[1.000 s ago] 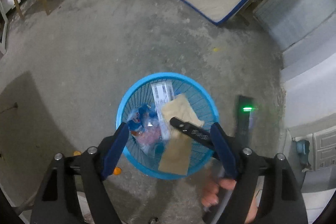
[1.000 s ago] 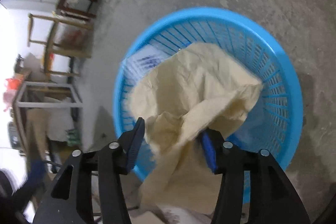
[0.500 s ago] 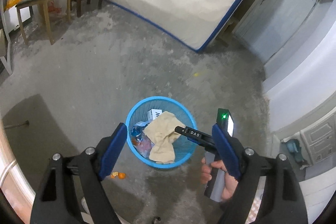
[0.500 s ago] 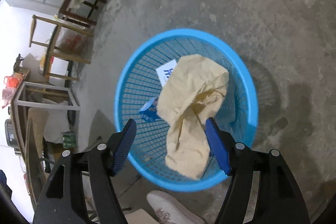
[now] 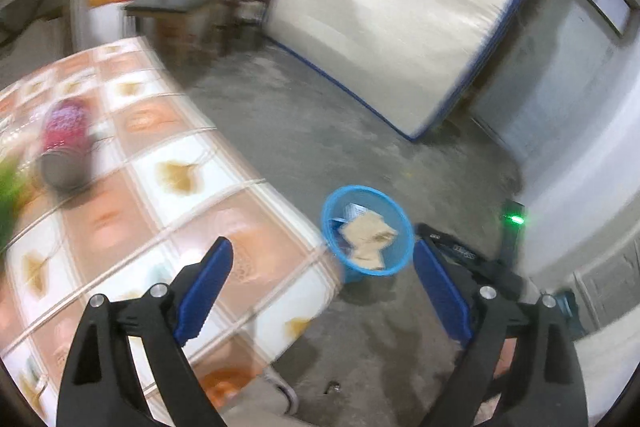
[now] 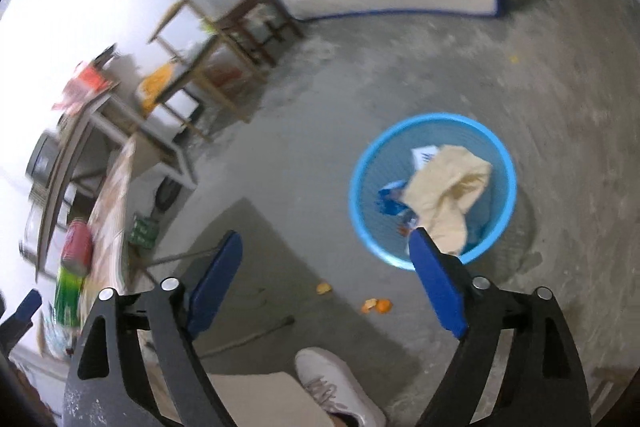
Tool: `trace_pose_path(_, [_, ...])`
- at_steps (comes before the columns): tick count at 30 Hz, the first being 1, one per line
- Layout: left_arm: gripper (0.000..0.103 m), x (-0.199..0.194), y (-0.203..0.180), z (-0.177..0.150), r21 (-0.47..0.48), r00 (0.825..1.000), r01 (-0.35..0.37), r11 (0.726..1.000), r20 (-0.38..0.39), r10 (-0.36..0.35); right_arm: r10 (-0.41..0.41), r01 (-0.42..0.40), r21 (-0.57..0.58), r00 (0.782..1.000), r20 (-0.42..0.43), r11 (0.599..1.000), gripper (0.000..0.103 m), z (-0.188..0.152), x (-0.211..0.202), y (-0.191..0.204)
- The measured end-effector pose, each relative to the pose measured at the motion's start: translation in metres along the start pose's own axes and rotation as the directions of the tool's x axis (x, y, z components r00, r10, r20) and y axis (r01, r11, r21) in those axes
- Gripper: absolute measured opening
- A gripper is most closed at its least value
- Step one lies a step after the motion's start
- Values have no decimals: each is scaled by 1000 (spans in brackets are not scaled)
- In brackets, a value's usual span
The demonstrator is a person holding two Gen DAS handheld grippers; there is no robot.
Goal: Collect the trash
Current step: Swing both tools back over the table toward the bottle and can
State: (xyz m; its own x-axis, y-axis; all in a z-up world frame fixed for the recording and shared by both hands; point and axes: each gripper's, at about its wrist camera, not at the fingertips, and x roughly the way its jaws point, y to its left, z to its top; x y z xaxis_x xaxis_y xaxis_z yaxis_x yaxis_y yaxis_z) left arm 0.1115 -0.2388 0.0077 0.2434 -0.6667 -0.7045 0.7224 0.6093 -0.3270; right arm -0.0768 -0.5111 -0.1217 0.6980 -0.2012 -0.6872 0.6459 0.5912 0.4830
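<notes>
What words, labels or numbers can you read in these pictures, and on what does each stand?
None can be read.
White slip in the basket: blue print, too small.
Right gripper: white lettering, blurred.
Red can: label blurred.
Green pack: blurred.

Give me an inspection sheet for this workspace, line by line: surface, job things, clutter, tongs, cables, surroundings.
Surface: bare grey concrete floor, stained; tile-patterned tablecloth at left.
Job's things: round blue plastic mesh basket on the floor, holding crumpled beige paper and blue wrappers.
Clutter: orange peel scraps on the floor; red can on the table.
Tongs: left tongs and right tongs opening, nothing between them.
Cables: nothing seen.
Surroundings: white mattress against the wall, wooden chairs.
</notes>
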Motion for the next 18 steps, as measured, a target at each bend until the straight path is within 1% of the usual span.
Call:
trace_pose_path(3, [92,-38,32,-17,-76,996,-51,996,68,57,19,-17,-111,1000,16,994,86,-6,-19,44])
trace_pose_path(5, [92,-58,50,-27,-121,990,-77,990,106,90,30,-24,-168,999,34,985,92,-8,-25,64])
trace_pose_path(7, [92,-79,68,-37,-166,983,-94,982,143,118,39,-18,-254,996,75,967,95,-11,-38,95])
trace_pose_path(9, [93,-97,84,-46,-202,973,-106,974,180,143,45,-13,-317,995,94,948,95,-15,-44,115])
trace_pose_path(10, [93,-102,87,-48,-211,970,-112,971,191,153,50,-10,-361,994,100,933,95,-18,-48,133])
trace_pose_path(14, [94,-126,109,-60,-252,954,-136,958,229,195,62,-14,-441,994,95,898,95,-31,-51,171])
trace_pose_path(18, [95,-147,133,-74,-287,938,-151,946,260,229,45,15,-528,994,101,849,95,-53,-49,212])
